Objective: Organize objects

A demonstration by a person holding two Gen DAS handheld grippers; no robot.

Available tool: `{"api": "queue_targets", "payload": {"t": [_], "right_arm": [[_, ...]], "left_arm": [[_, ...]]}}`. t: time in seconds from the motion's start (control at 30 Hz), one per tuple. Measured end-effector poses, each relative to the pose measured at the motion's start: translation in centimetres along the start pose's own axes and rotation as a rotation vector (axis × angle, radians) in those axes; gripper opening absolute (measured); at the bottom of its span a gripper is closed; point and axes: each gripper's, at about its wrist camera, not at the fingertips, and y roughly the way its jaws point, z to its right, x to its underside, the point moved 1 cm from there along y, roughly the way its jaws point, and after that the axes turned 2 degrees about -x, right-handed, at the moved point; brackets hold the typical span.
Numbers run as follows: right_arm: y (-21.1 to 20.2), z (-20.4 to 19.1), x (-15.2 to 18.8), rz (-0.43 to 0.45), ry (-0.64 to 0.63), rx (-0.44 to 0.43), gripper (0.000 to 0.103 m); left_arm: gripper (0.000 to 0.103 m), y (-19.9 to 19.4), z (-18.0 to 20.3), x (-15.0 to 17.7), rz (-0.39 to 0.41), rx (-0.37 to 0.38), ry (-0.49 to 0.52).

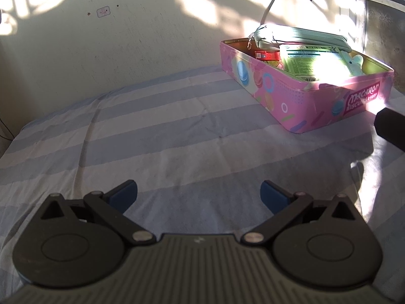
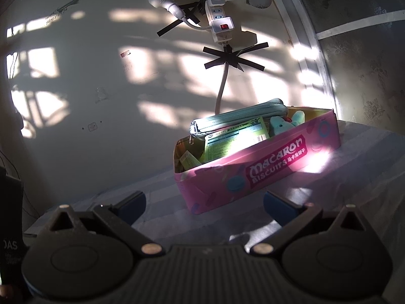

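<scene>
Both tongs are gaping wide with nothing in them: the left gripper (image 1: pixel 198 192) is hovering over bare striped sheet (image 1: pixel 152 131), the right gripper (image 2: pixel 203 204) is facing the pink biscuit tin (image 2: pixel 253 174) just ahead. Its pouch (image 2: pixel 240 119), green packet (image 2: pixel 235 139) and plush toy (image 2: pixel 281 124) are sitting inside, so packing looks finished; I reckon a lid comes next, though none is showing, and glare is washing out the packet

Both wrist views low, near bed, sharing pink tin (image 1: pixel 301 93)
</scene>
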Motion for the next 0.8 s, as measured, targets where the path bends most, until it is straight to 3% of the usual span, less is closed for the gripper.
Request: {"api": "queue_targets", "payload": {"t": [0.8], "right_arm": [[0.28,0.06,0.35,-0.016,0.009,0.002,0.103]], "left_arm": [[0.103,0.59,0.61,0.71,-0.08,0.061,0.014]]}}
